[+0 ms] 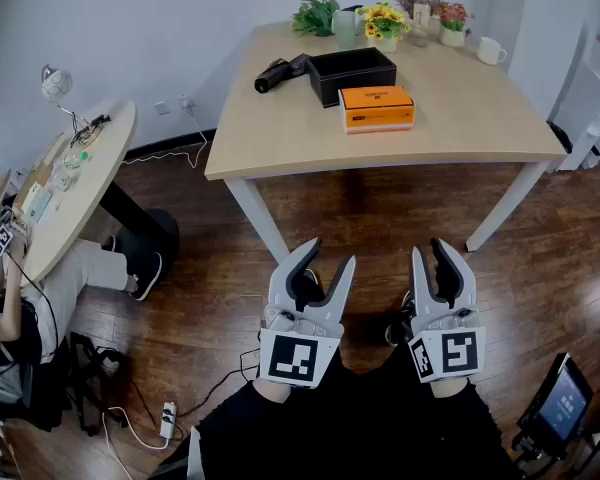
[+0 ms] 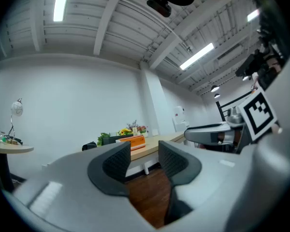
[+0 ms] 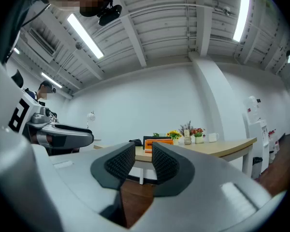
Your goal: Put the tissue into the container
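An orange tissue pack (image 1: 377,108) lies on the wooden table (image 1: 480,118), just in front of an open black container (image 1: 352,74). Both grippers are held low over the dark wood floor, well short of the table. My left gripper (image 1: 332,253) and right gripper (image 1: 429,248) are side by side, jaws shut with nothing between them. In the left gripper view the tissue pack (image 2: 132,141) and container (image 2: 115,138) show far off beyond the left gripper (image 2: 144,161). The right gripper view shows the tissue pack (image 3: 159,142) past the right gripper (image 3: 143,164).
A black device (image 1: 273,75), flower pots (image 1: 385,20) and a white mug (image 1: 491,50) stand at the table's far side. A round table (image 1: 80,188) with a seated person (image 1: 10,318) is at left. A power strip (image 1: 167,420) and a screen (image 1: 560,403) are near my feet.
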The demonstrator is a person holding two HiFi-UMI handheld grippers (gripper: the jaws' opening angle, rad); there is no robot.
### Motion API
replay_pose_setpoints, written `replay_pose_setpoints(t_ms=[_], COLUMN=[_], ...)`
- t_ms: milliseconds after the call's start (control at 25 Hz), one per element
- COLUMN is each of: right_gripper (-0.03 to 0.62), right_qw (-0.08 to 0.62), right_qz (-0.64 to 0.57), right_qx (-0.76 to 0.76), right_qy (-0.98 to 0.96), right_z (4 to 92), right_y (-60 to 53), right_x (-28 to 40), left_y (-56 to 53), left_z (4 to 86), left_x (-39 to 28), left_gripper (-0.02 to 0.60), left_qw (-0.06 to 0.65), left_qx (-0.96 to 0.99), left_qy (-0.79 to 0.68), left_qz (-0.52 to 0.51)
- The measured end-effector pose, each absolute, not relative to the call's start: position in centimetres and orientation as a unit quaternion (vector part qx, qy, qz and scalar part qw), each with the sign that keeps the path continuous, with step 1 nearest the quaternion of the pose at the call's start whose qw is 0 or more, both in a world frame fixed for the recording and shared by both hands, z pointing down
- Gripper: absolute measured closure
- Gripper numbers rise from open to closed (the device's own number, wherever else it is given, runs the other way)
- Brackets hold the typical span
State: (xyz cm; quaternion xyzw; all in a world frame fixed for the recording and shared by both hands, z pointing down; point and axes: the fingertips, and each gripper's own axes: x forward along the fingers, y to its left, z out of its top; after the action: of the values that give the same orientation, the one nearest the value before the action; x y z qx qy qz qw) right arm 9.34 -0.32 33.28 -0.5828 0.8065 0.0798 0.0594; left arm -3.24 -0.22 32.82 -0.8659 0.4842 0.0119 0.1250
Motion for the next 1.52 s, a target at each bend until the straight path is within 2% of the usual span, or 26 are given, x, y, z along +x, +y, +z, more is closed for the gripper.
replay_pose_setpoints(t_ms=[480,1000,1360,1520], right_gripper=[0.467,0.448,0.364,0.349], right_qw=[0.057,0.053,0.027,0.013], right_qz=[0.079,0.075,0.062,0.045], right_qx=[-0.583,-0.576,-0.543,-0.532], right_qy=[0.807,0.812,0.837,0.846], right_z=[32.8,32.7,32.5,31.9], right_y=[-6.7,-15.4,-19.8,-21.8], right_x=[10.1,10.1,10.3,11.6], left_y=[-6.4,-15.0,-19.6,-22.0], left_z=[31.1,31.3,32.5,32.5], left_x=[-2.2,-2.2,-2.6,-2.3], left_gripper=[0.410,0.362,0.316,0.304], left_qw=[0.137,0.138,0.110,0.102], left_qx=[-0.871,-0.872,-0.884,-0.890], left_qy=[0.471,0.470,0.450,0.436], left_qz=[0.022,0.003,-0.060,-0.087])
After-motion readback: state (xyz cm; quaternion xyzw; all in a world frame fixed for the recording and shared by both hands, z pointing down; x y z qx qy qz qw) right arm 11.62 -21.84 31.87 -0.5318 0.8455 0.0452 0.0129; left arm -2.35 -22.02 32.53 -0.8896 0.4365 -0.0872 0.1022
